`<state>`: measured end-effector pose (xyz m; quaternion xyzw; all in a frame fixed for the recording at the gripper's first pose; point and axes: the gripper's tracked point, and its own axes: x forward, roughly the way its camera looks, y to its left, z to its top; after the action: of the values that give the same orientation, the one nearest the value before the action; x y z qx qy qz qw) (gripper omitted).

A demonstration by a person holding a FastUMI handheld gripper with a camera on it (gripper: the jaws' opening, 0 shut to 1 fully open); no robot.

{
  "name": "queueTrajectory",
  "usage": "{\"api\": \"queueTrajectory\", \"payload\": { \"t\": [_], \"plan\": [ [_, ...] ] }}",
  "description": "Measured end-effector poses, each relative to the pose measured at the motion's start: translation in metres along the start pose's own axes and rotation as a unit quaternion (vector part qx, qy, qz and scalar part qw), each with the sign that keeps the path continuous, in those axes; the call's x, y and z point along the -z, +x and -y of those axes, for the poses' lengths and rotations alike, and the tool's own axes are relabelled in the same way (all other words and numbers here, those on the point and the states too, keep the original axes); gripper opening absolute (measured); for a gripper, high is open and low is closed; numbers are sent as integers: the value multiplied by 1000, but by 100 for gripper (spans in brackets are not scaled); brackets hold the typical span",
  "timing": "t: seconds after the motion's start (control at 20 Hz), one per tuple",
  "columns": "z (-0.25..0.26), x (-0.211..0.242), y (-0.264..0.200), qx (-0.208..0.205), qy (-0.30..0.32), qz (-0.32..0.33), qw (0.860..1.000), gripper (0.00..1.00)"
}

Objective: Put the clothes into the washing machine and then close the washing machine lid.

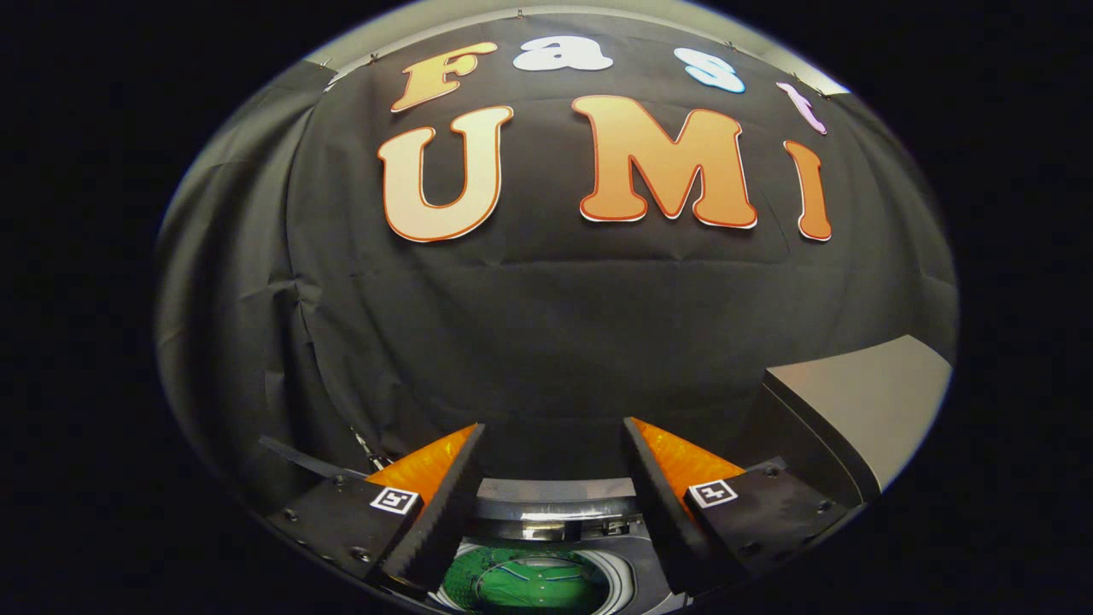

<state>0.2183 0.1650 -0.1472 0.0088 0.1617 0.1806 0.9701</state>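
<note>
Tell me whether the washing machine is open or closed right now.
Open. Below the gripper, whose fingers are spread and empty, the white washing machine's round drum opening is uncovered, with green cloth visible inside.

A black cloth wall (546, 325) covers the far side of the booth and curves round to the left and right. The cloth hangs in soft folds, with a vertical gathered seam on the left and a faint horizontal crease across the middle. A pale strip (598, 10) runs above its top edge. At near right stands a grey, flat-topped surface (862, 410) with a dark side.
</note>
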Motion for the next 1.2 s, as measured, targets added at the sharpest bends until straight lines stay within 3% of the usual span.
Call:
{"api": "queueTrajectory", "payload": {
  "t": [0.65,0.95,1.2],
  "plan": [
    [3,51,-50,3,1,-2,1000,99],
    [10,141,-56,9,0,-78,997,99],
    [-1,153,-54,-4,-6,-96,995,99]
  ]
}}
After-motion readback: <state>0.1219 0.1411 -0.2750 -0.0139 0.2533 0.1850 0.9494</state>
